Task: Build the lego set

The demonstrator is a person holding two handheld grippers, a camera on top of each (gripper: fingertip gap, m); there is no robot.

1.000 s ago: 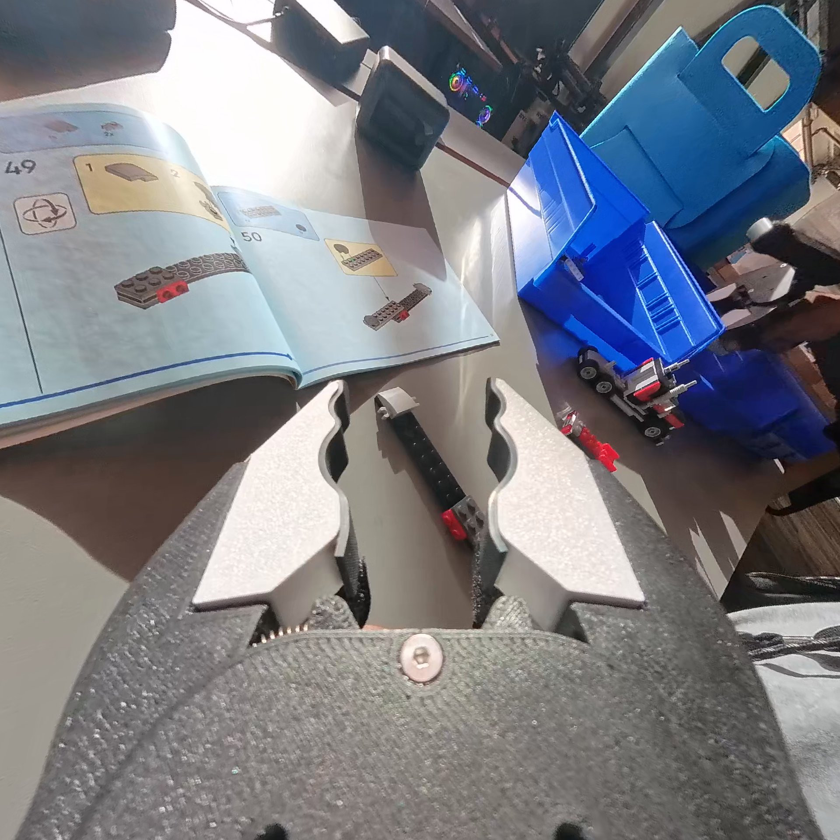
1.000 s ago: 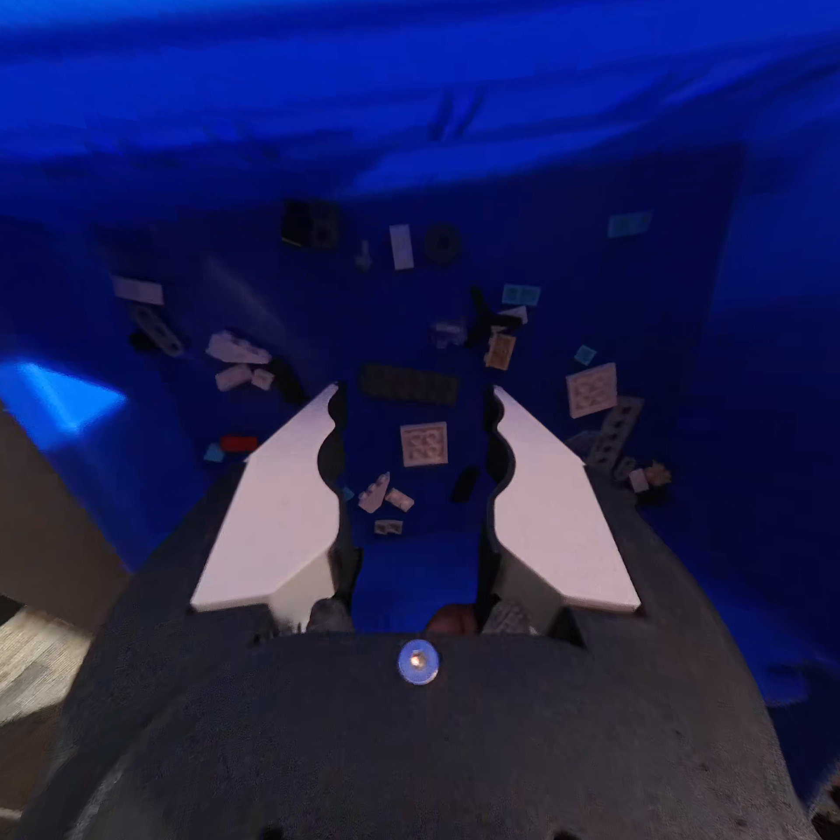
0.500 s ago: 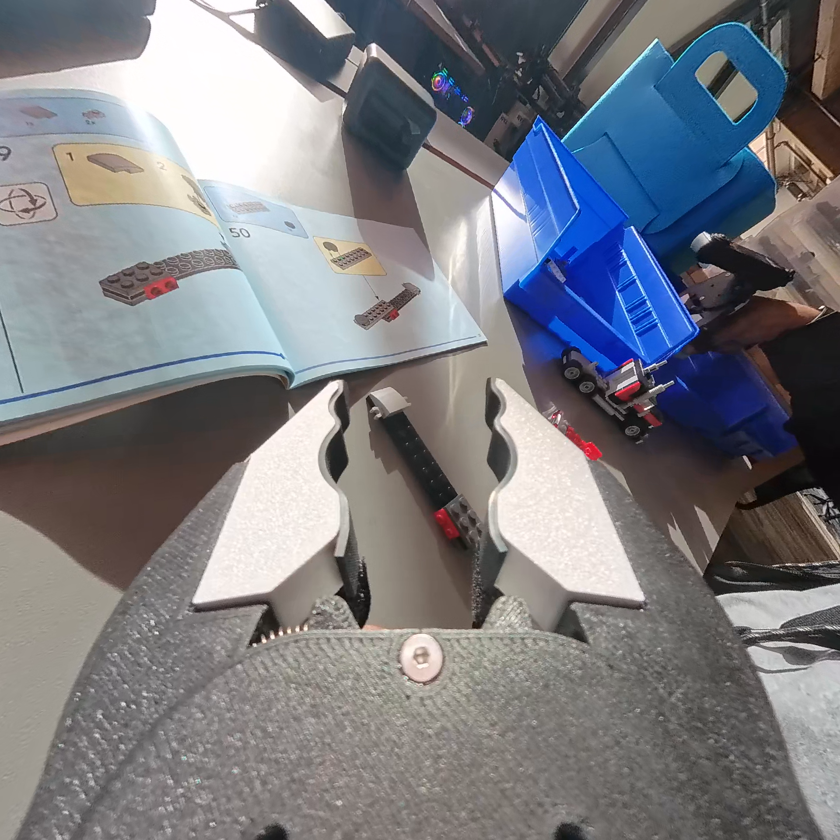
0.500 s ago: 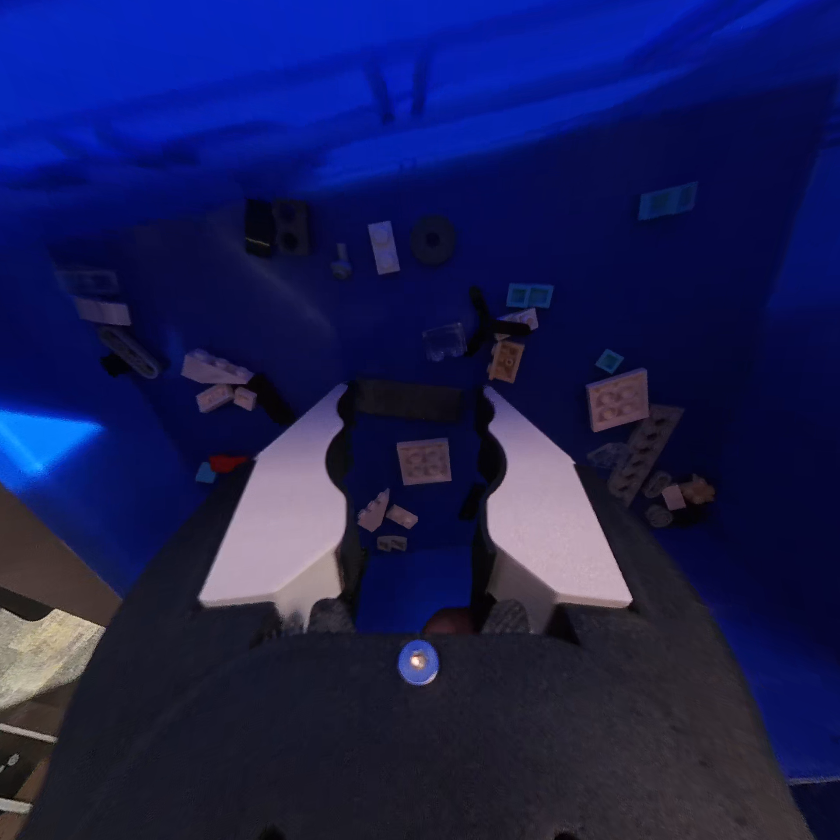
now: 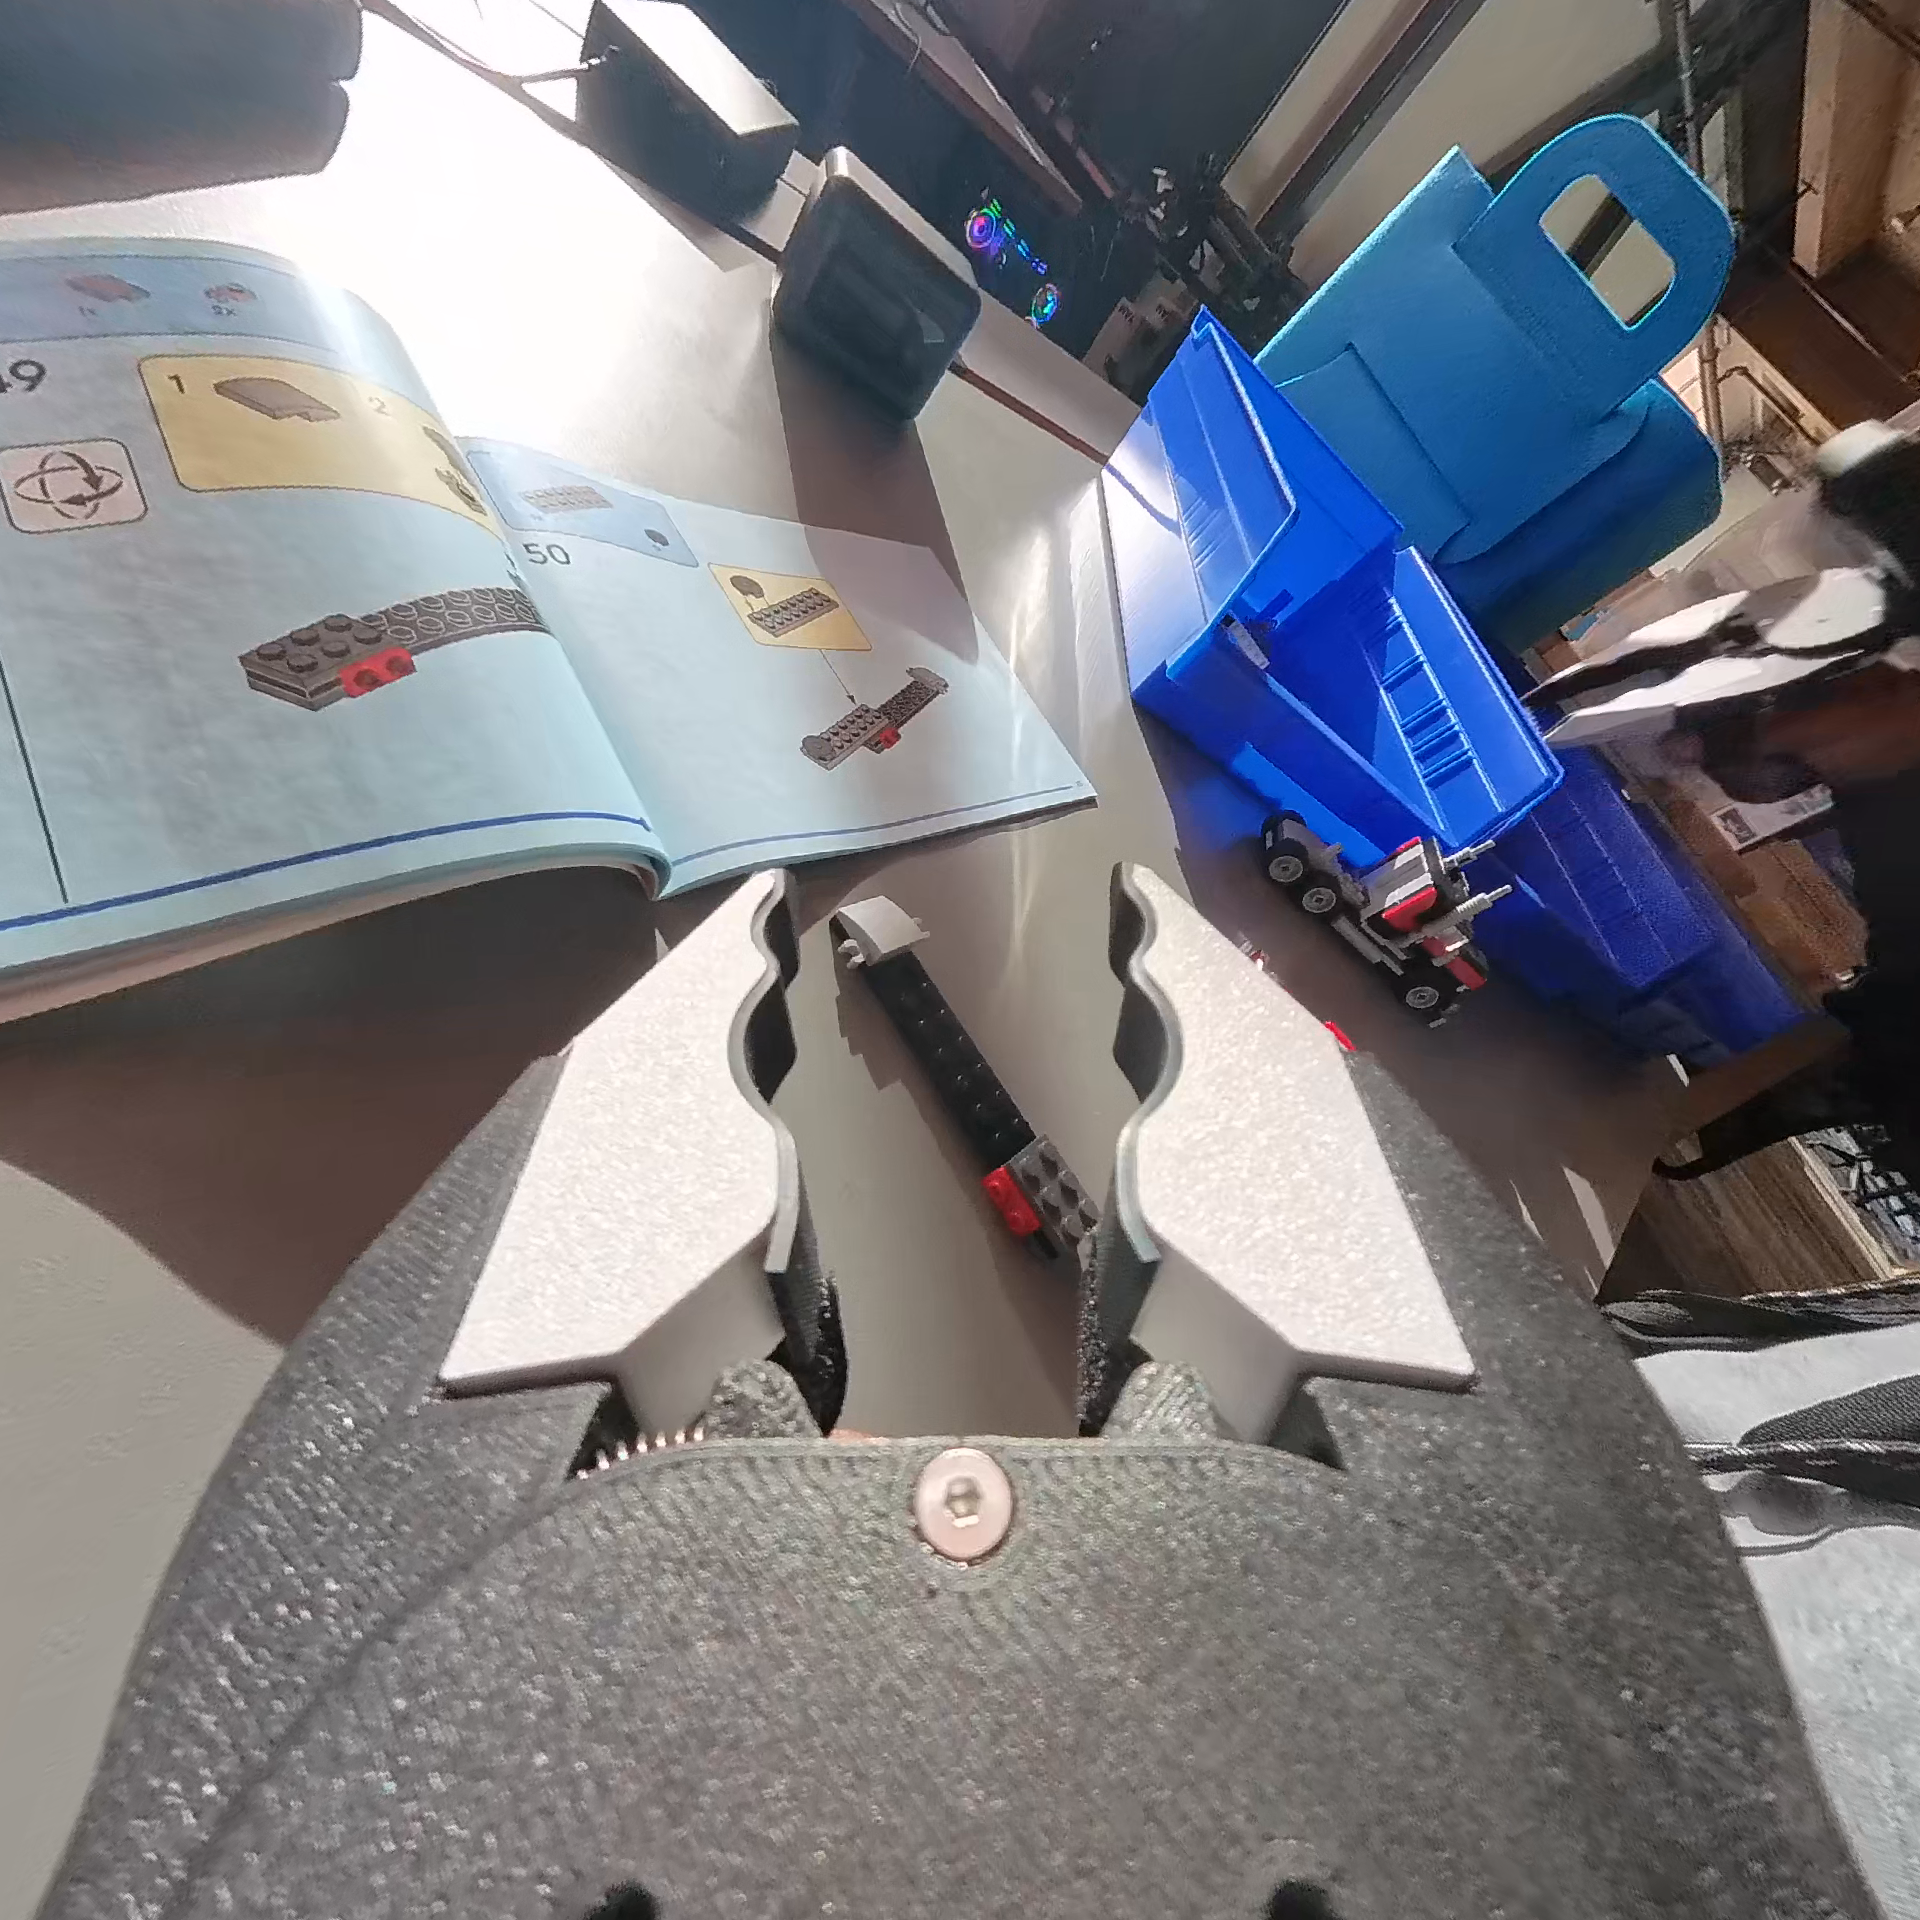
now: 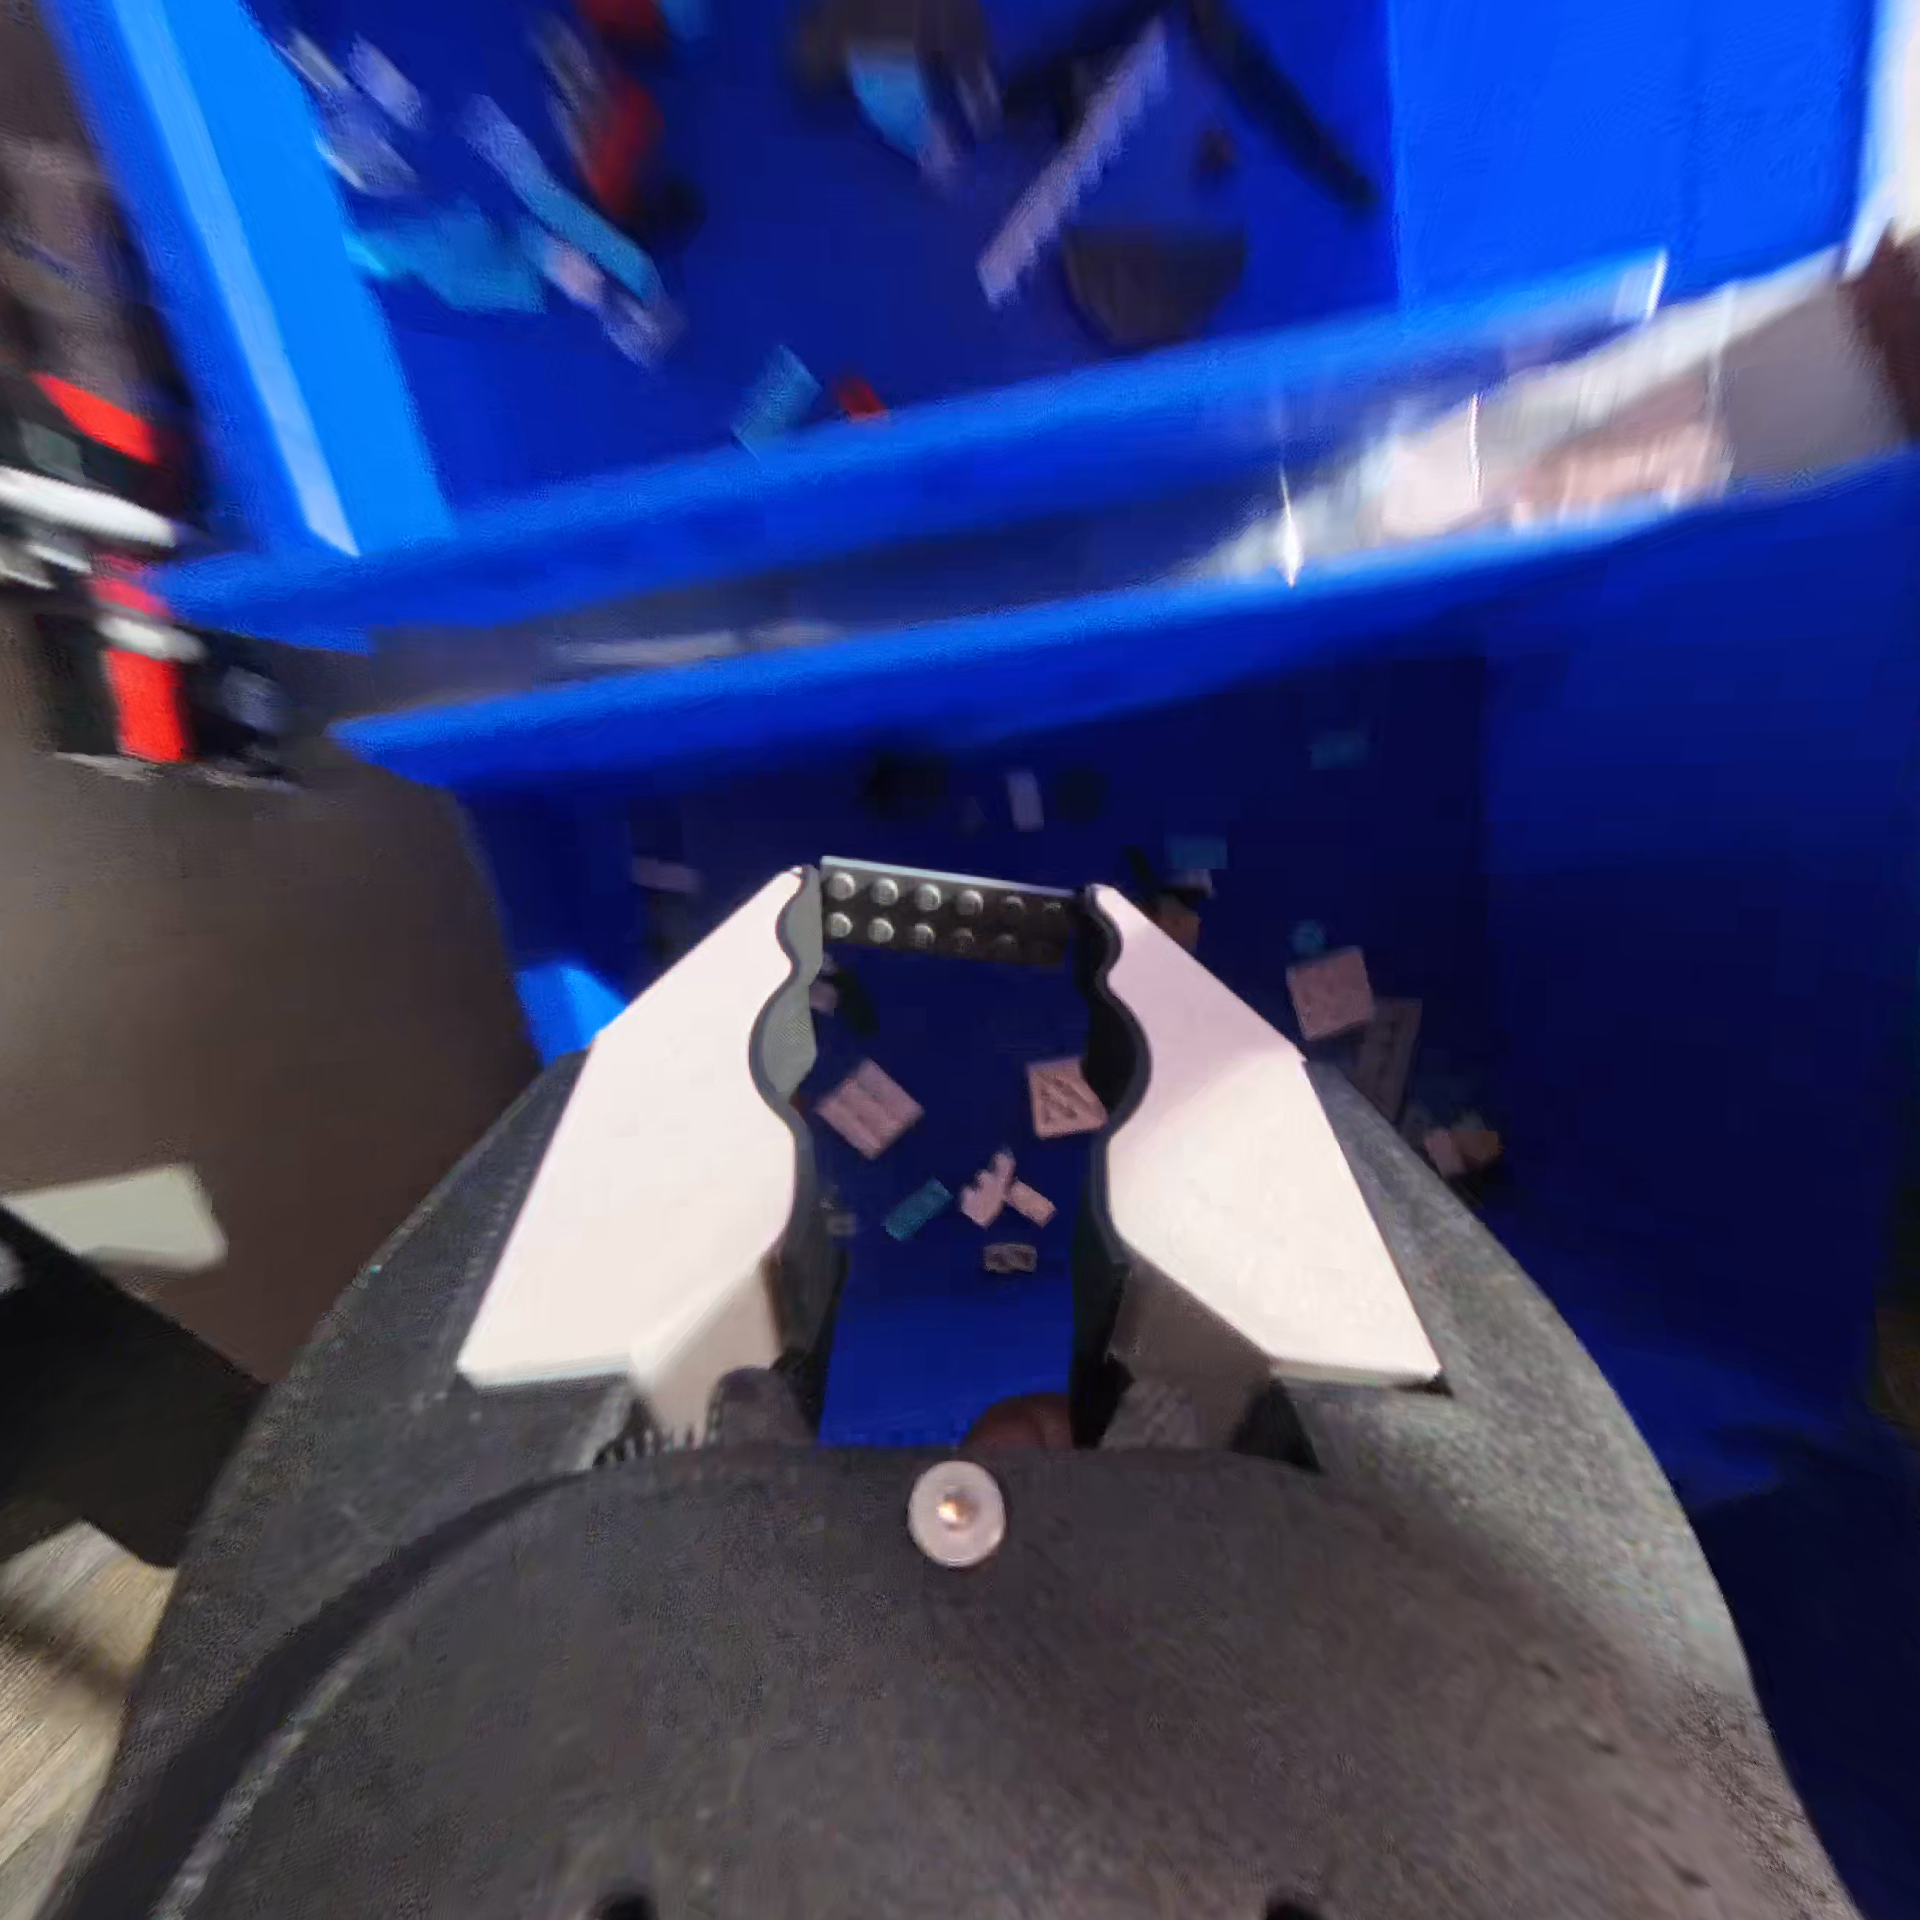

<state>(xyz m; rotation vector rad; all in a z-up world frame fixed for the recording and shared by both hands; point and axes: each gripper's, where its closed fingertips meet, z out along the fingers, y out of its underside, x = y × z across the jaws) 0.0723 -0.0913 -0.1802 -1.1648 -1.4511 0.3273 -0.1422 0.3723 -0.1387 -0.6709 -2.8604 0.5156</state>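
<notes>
Gripping dark studded plate (image 6: 943,914), right gripper (image 6: 948,906) above blue bin (image 6: 1558,1039).

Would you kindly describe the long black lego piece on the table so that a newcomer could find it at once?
Start at the open instruction booklet on the grey table. Just below its right page, between the open fingers of the left gripper, lies the long black lego assembly. Unlike the wheeled lego truck by the blue bins, it is a flat studded strip with a light grey curved cap at the far end and a red brick at the near end.
</notes>
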